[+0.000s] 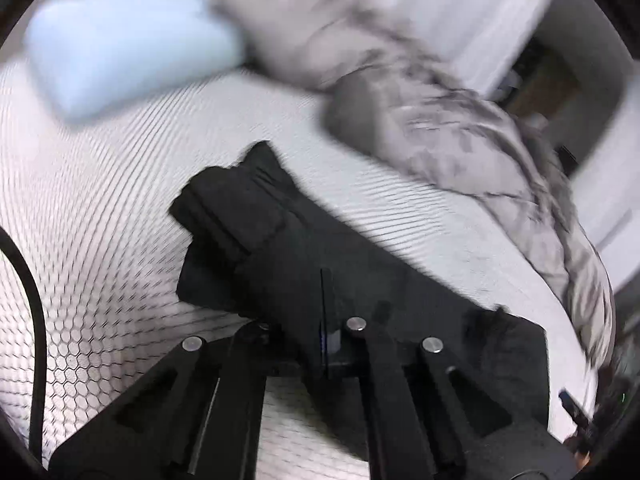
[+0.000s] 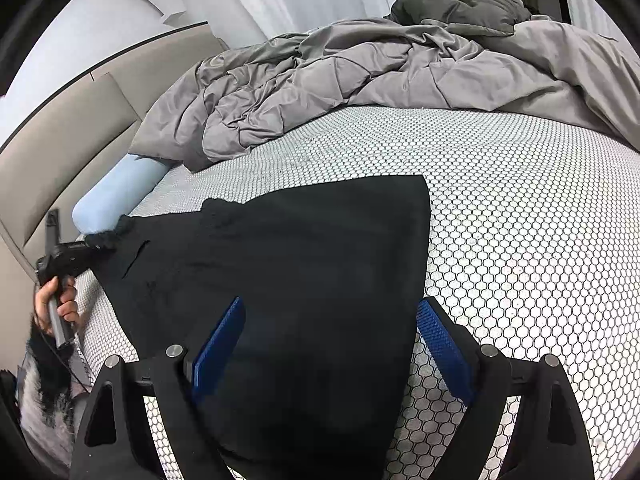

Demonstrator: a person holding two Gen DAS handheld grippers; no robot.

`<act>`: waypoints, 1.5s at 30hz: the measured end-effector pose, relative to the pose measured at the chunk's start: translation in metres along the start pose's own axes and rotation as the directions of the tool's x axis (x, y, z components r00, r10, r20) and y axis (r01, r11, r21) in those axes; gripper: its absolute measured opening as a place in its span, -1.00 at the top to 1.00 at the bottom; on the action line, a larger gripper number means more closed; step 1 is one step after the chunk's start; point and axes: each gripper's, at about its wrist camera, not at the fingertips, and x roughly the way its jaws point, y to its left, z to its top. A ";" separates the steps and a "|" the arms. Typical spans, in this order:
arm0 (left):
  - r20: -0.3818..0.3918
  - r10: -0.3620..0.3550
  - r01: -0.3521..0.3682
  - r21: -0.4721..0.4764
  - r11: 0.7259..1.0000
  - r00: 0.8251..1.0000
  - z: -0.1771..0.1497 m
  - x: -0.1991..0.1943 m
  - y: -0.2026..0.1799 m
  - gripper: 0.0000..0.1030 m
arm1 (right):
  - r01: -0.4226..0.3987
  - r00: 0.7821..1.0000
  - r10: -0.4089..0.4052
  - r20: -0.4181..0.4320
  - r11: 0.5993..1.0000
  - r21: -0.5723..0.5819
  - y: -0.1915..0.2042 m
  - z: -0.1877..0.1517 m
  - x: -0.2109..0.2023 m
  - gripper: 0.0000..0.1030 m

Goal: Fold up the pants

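Two grippers work on one pair of black pants (image 2: 280, 280), which lies spread on the honeycomb-patterned mattress (image 2: 520, 220), near the edge where the person stands. The cloth looks soft and limp, probably light, so I judge that it will sag and slide if it is lifted at only one point; a hem or the waistband corner seems the best place to hold it, with both layers together.

The right gripper (image 2: 332, 344) is wide open. Its blue pads (image 2: 444, 344) stand on both sides of the near part of the pants, one over the fabric and one at its edge, and they hold nothing.

The left gripper (image 2: 94, 242) is at the far corner of the pants, toward the light blue pillow (image 2: 116, 196). In the blurred left wrist view its fingers are closed on a fold of black cloth. A grey duvet (image 2: 360, 80) lies crumpled along the far side of the mattress.
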 end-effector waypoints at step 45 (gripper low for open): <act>-0.281 -0.171 0.268 0.354 0.896 0.944 -0.087 0.077 -0.142 -0.40 | -0.226 0.962 0.240 -0.132 0.968 0.107 -0.021 -0.010 -0.005 0.63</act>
